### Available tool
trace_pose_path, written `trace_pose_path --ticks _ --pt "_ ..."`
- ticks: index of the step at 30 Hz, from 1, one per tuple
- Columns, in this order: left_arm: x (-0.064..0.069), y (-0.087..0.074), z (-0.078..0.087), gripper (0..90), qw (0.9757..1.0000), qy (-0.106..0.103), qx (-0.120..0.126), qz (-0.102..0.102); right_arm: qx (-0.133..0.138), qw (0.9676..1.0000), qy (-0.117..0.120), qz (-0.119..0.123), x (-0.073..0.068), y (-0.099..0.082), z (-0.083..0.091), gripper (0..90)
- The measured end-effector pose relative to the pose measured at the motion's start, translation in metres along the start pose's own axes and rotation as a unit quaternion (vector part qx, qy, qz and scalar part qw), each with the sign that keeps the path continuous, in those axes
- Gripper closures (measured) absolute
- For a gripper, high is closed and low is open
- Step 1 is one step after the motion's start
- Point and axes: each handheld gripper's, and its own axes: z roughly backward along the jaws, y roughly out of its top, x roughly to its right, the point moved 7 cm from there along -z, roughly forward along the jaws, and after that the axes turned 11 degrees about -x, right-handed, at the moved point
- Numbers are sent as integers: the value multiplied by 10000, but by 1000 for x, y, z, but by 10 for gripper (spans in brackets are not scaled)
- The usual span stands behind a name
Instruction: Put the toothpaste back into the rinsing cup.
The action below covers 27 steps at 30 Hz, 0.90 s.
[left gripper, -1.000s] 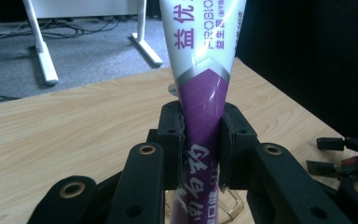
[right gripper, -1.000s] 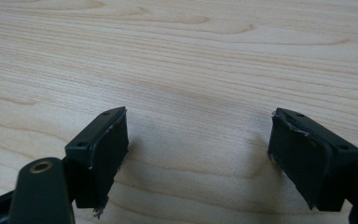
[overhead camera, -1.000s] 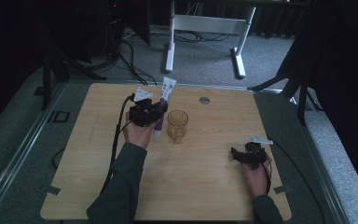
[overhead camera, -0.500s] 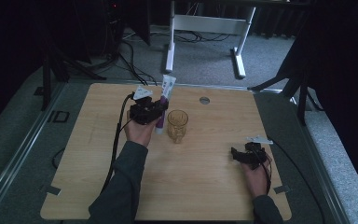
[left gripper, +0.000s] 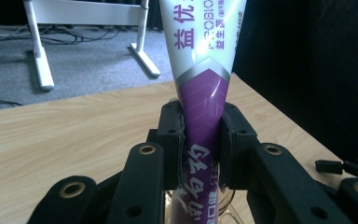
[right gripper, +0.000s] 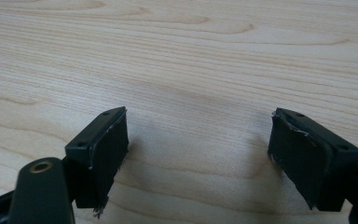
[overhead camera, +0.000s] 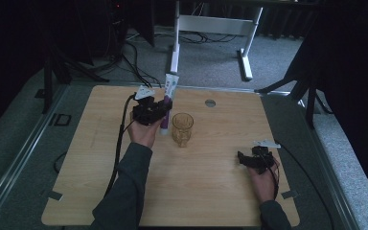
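Dark curtains and grey carpet surround a pale wooden bench (overhead camera: pixel 201 191), with a white metal frame (overhead camera: pixel 211 24) standing on the floor beyond its far edge. A small round grey disc (overhead camera: pixel 210 103) is set into the bench top near that far edge.

The left tongs (overhead camera: pixel 162 111), held in the person's left hand (overhead camera: pixel 141 134) over the far left part of the bench, are closed on a white and purple tube (overhead camera: pixel 167 98). In the left gripper view the two black pads (left gripper: pixel 173 140) press the purple lower part of the tube (left gripper: pixel 204 116) from both sides, and the tube stands roughly upright, its white printed end rising above the tongs (left gripper: pixel 200 140) and its lower end reaching below them. A clear amber glass mug (overhead camera: pixel 182 129) stands on the bench just beside the left tongs, on their right, and its rim shows faintly under the tube in the left gripper view.

The right tongs (overhead camera: pixel 243 158), in the person's right hand (overhead camera: pixel 263 179), rest low at the near right part of the bench, well apart from the mug. In the right gripper view the tongs (right gripper: pixel 198 149) gape wide with nothing between them, bare wood grain (right gripper: pixel 191 56) ahead.
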Motion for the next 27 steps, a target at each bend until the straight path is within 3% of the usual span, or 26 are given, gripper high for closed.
trace_pose_path --ticks 9,27 --pt "1 8 -1 733 10000 -2 85 13 0 10000 1 0 0 0 0 196" --pt "3 12 -9 733 9992 5 312 264 1 10000 1 2 0 0 0 196"
